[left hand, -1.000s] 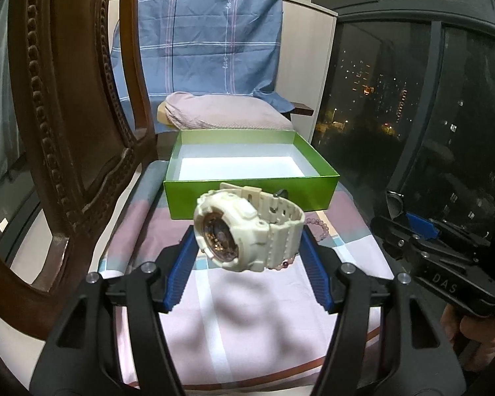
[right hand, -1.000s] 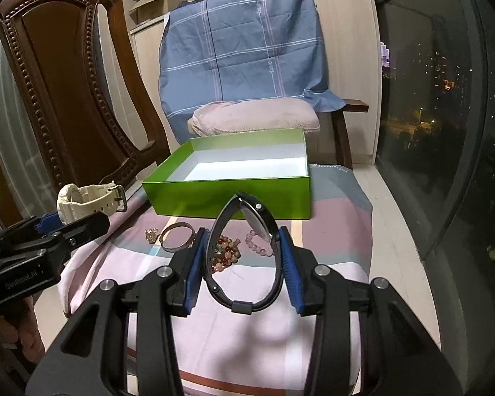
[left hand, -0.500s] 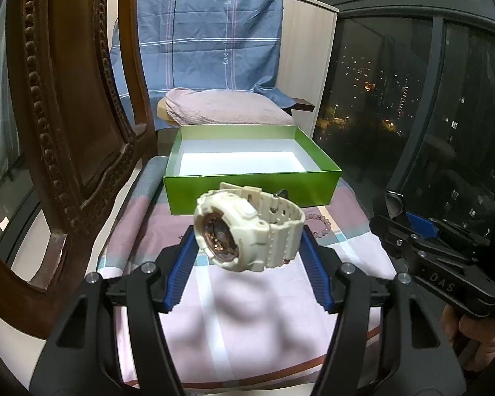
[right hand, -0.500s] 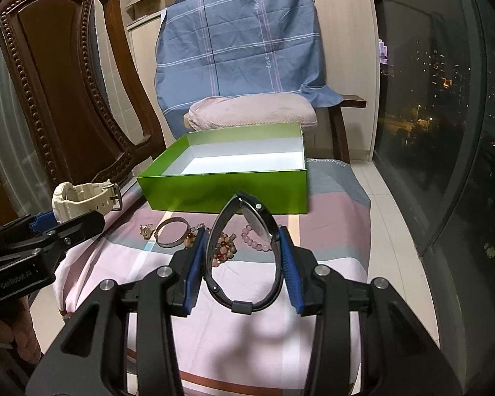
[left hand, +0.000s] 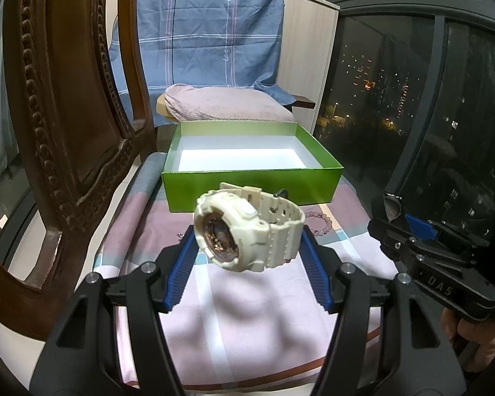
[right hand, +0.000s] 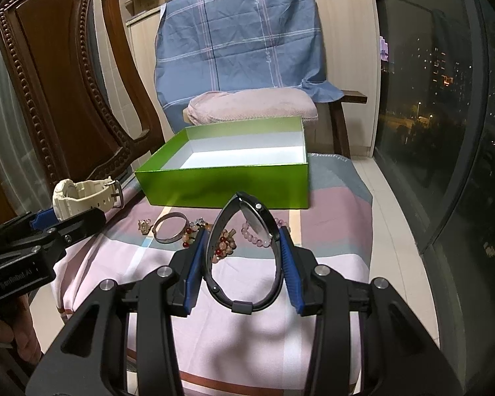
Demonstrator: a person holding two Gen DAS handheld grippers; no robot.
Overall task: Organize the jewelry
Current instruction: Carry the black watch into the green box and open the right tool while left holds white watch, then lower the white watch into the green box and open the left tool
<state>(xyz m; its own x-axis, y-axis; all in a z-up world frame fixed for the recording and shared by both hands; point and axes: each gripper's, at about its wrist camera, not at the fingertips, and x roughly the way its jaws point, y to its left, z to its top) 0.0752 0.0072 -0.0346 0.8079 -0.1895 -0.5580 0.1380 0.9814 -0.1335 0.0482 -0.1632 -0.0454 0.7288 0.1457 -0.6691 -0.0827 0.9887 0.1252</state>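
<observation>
Cream watch [left hand: 247, 231] between left tongs [left hand: 247, 247]

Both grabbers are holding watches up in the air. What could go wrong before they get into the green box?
1. The white watch is bulky and pinched only at its sides by the left gripper; it might slip and fall on the cloth.
2. The black watch is a thin, bent loop in the right gripper; it could twist free.
3. Both head for the same box, so the grippers might bump.
</observation>
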